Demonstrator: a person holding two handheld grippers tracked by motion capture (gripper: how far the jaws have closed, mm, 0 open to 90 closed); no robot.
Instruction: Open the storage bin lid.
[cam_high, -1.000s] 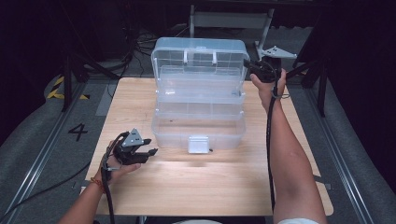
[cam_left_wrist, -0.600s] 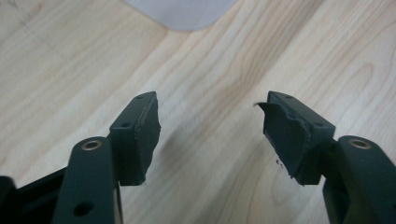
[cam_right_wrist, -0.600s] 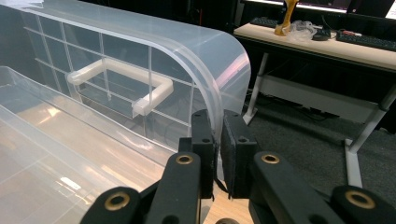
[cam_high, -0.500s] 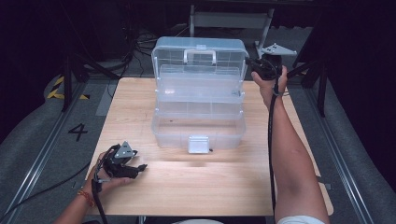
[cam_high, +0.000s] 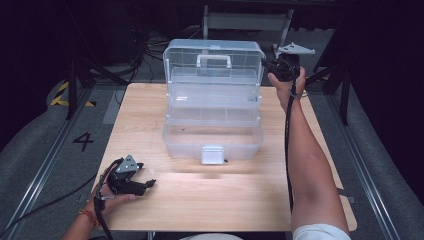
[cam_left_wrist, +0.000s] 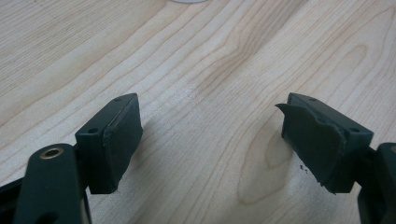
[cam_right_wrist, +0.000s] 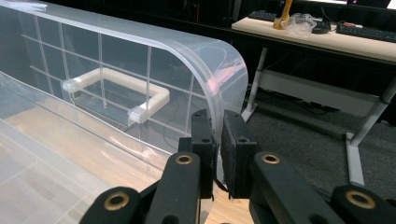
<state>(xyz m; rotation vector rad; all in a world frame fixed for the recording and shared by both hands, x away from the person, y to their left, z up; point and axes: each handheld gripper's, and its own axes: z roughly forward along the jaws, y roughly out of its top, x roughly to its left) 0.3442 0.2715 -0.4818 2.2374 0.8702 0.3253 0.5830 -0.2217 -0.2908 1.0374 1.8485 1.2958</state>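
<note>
Meanwhile, right gripper (cam_right_wrist: 215, 154) pinches the raised lid edge of the clear plastic tiered storage box (cam_high: 212, 107) mid-table.
Likely light, slick, flexible: grip its white handle (cam_right_wrist: 116, 88); left gripper (cam_left_wrist: 224, 144), jaws just opened, holds nothing above the wooden table (cam_high: 225, 195).

A lab or recording studio: black drapes, cables (cam_high: 150, 42) on the far floor, a numbered floor marking (cam_high: 83, 141), and a keyboard-laden desk (cam_right_wrist: 322, 39) beyond the worktop (cam_high: 210, 200).

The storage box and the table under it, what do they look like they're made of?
Storage box: likely clear, glossy hard plastic; the table shows through its walls, and the handle looks opaque white. Table: pale wood or wood-look laminate, matte, with visible grain lines.
</note>
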